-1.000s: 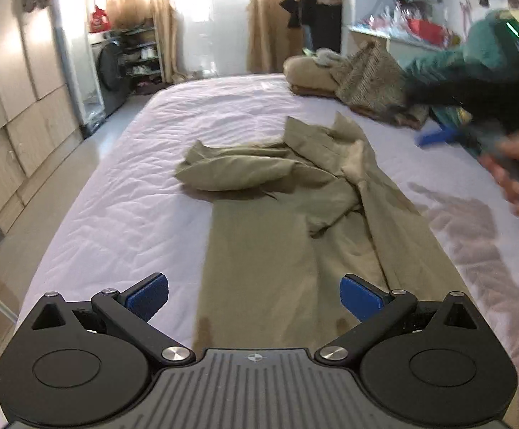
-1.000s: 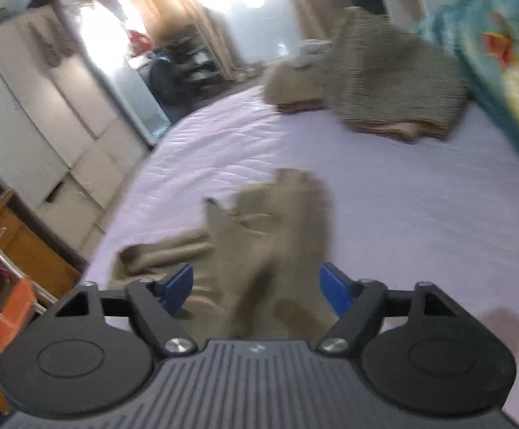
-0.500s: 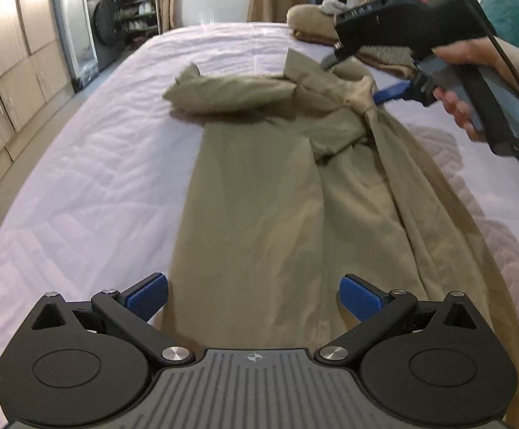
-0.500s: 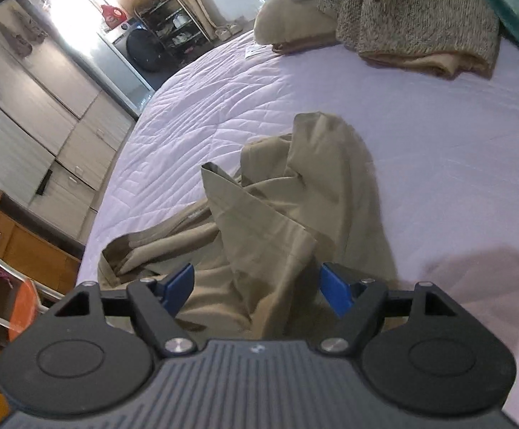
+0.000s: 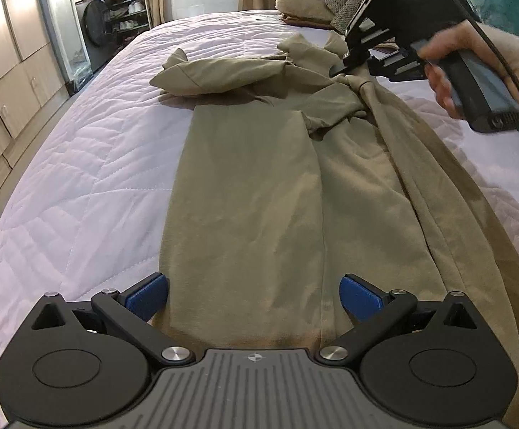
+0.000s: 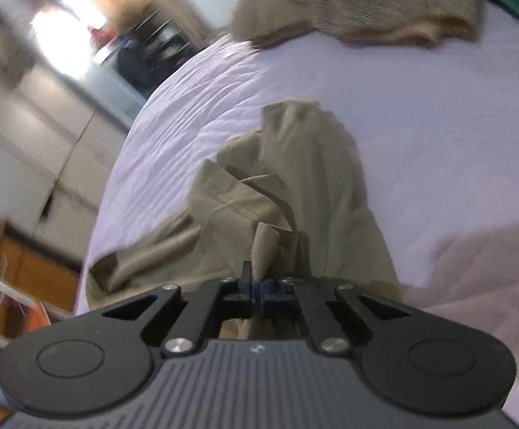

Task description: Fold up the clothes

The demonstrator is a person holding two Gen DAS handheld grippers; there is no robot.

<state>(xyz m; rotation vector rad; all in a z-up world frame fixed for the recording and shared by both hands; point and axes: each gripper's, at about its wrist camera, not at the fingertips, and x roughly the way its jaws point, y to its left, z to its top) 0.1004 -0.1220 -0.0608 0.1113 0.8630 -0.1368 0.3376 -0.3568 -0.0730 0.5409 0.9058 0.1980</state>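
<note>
Left wrist view looks low along the olive cotton garment [image 5: 259, 186] toward 12 o'clock. Right wrist view sits close above its bunched collar end [image 6: 259, 207], shared by both.

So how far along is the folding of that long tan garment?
Early. The tan garment lies lengthwise on the bed, its lower part smooth, nothing folded yet. The right gripper is shut on fabric near the bunched collar; the left gripper is open at the hem. All folds remain.

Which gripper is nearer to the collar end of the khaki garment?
Right. The right gripper is shut on the khaki garment at its collar end; the left gripper is open over the hem.
</note>
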